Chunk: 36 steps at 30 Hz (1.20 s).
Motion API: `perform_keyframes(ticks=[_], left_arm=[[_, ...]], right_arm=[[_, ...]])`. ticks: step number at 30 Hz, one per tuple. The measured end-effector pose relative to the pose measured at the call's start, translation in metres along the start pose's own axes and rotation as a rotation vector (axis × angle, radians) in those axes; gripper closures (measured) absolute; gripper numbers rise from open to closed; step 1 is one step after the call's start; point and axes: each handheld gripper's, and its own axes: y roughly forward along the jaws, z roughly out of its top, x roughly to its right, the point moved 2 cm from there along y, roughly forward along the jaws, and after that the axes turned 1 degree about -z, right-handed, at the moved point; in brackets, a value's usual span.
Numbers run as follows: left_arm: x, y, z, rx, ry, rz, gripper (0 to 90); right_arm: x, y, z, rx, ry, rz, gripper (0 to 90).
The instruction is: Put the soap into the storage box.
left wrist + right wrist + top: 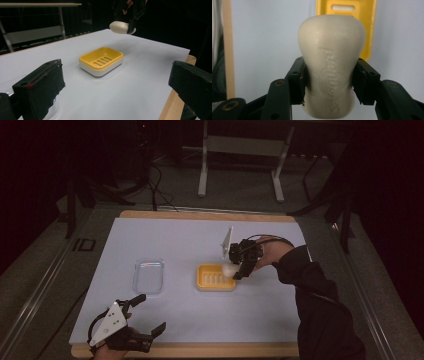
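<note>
A cream bar of soap [332,72] with embossed lettering is clamped at its narrow waist between the two black jaws of my right gripper [329,82]. In the high view the right gripper [239,270] holds the soap [229,269] just above the right end of the yellow soap dish [215,277]. The left gripper view shows the soap [120,27] hanging in the air behind the slotted yellow dish [101,60]. My left gripper [150,314] rests near the table's front left corner, jaws wide apart and nothing between them.
A clear plastic lid or tray [148,276] lies left of the dish on the white sheet [190,245]. The wooden table edge [200,350] runs along the front. A metal frame [240,155] stands on the floor beyond the table.
</note>
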Motion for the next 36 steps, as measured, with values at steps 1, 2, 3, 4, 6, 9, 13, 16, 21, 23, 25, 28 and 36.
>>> perform_keyframes(ticks=[1, 2, 3, 4, 6, 9, 13, 16, 21, 23, 25, 28, 36], left_arm=[[0.000, 0.000, 0.000, 0.000, 0.001, 0.000, 0.2], [0.000, 0.000, 0.000, 0.000, 0.001, 0.000, 0.2], [0.000, 0.000, 0.000, -0.001, 0.001, -0.001, 0.2], [0.000, 0.000, 0.000, 0.000, 0.001, -0.002, 0.2], [0.000, 0.000, 0.000, 0.000, 0.001, -0.003, 0.2], [0.000, 0.000, 0.000, 0.000, -0.001, -0.006, 0.2], [0.000, 0.000, 0.000, 0.000, 0.002, -0.009, 0.2], [0.001, 0.000, 0.000, 0.003, 0.001, -0.010, 0.2], [0.001, 0.000, 0.000, 0.002, 0.002, -0.011, 0.2], [0.001, 0.000, 0.000, 0.001, 0.001, -0.012, 0.2], [0.001, 0.000, -0.001, 0.001, 0.001, -0.014, 0.2], [0.001, 0.000, -0.001, -0.004, 0.006, -0.018, 0.2], [0.002, 0.001, -0.001, -0.008, 0.003, -0.024, 0.2]], right_arm=[[0.000, 0.001, 0.001, 0.002, -0.002, 0.001, 49.8], [0.000, 0.002, 0.003, 0.006, -0.009, 0.003, 49.9], [0.000, 0.003, 0.005, 0.007, -0.007, 0.005, 49.9], [0.001, 0.004, 0.006, 0.010, -0.015, 0.005, 49.8], [0.001, 0.005, 0.010, 0.024, -0.020, 0.010, 49.8], [0.001, 0.007, 0.016, 0.031, -0.038, 0.016, 49.8], [0.002, 0.013, 0.023, 0.035, -0.058, 0.025, 49.8], [0.006, 0.017, 0.027, 0.044, -0.059, 0.017, 49.8], [0.010, 0.024, 0.030, 0.085, -0.057, 0.015, 49.8], [0.010, 0.029, 0.029, 0.081, -0.061, 0.014, 49.8], [0.012, 0.037, 0.029, 0.068, -0.054, 0.012, 49.8], [0.014, 0.046, 0.029, 0.084, -0.051, 0.009, 49.8], [0.021, 0.064, 0.026, 0.116, -0.053, -0.008, 49.8]])
